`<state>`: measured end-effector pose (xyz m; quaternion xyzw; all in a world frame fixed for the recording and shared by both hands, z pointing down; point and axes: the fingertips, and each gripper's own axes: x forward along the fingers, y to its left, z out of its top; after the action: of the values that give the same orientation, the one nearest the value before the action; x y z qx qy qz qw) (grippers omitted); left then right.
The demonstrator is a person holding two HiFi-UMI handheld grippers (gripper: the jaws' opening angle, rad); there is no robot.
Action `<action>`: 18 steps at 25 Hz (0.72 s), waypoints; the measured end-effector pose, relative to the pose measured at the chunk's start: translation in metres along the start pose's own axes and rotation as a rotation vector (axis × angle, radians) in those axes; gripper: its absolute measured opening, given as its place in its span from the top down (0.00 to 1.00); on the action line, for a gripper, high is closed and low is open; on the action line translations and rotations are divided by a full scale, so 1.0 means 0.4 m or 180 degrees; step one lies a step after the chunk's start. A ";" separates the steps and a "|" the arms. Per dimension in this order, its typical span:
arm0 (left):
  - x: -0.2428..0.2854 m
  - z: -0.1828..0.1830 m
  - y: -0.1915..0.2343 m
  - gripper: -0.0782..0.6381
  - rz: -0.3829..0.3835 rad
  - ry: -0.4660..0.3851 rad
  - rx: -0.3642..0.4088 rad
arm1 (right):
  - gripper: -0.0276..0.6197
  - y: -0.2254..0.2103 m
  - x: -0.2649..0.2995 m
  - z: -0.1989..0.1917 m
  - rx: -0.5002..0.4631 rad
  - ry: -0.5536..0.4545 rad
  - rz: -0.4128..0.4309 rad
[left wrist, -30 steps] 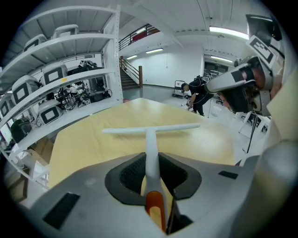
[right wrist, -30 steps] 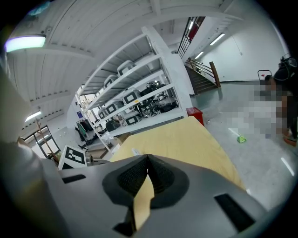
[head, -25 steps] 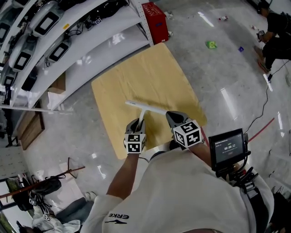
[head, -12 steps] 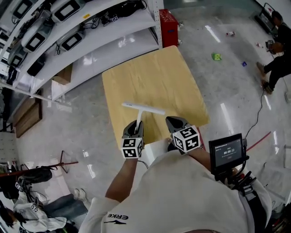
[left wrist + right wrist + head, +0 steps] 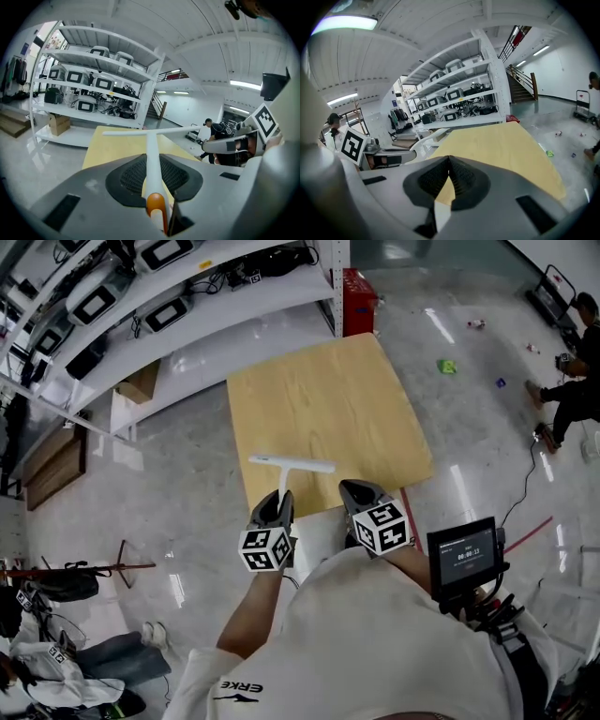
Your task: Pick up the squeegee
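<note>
Over the last second the white squeegee (image 5: pixel 290 465) has lifted off the wooden table (image 5: pixel 323 395) toward its near edge, handle clamped in the left gripper (image 5: pixel 279 503), blade far, right gripper (image 5: pixel 355 494) closed empty alongside; gripped at 1 end only, it may swivel or slip.

White shirt (image 5: pixel 375 643): showing brand lettering "ERKE", printed upside down. Small screen (image 5: pixel 466 554): displaying a row of digits, too small for reading.

White T-shaped squeegee (image 5: pixel 291 464), orange-ended handle clamped in left tongs (image 5: pixel 278 503), blade crosswise.
</note>
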<state>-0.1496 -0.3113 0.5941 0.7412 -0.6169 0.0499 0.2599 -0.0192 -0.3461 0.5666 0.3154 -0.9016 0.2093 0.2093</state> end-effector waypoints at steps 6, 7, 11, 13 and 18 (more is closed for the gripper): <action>-0.133 -0.053 -0.039 0.78 -0.0129 -0.0154 -0.0176 | 0.95 0.090 -0.072 -0.063 -0.0040 -0.0051 -0.0080; -0.167 -0.057 -0.055 0.78 -0.0161 -0.0168 -0.0193 | 0.95 0.113 -0.100 -0.072 -0.0036 -0.0053 -0.0100; -0.256 -0.058 -0.097 0.78 -0.0254 -0.0215 -0.0289 | 0.95 0.176 -0.171 -0.087 -0.0044 -0.0025 -0.0161; -0.268 -0.049 -0.108 0.78 -0.0287 -0.0217 -0.0343 | 0.95 0.184 -0.185 -0.081 -0.0038 0.0008 -0.0182; -0.253 -0.059 -0.122 0.78 -0.0323 -0.0259 -0.0344 | 0.95 0.165 -0.196 -0.088 -0.0086 -0.0016 -0.0205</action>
<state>-0.1215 -0.2058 0.5584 0.7578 -0.5904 -0.0269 0.2764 0.0021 -0.2432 0.5396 0.3418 -0.8943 0.1895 0.2179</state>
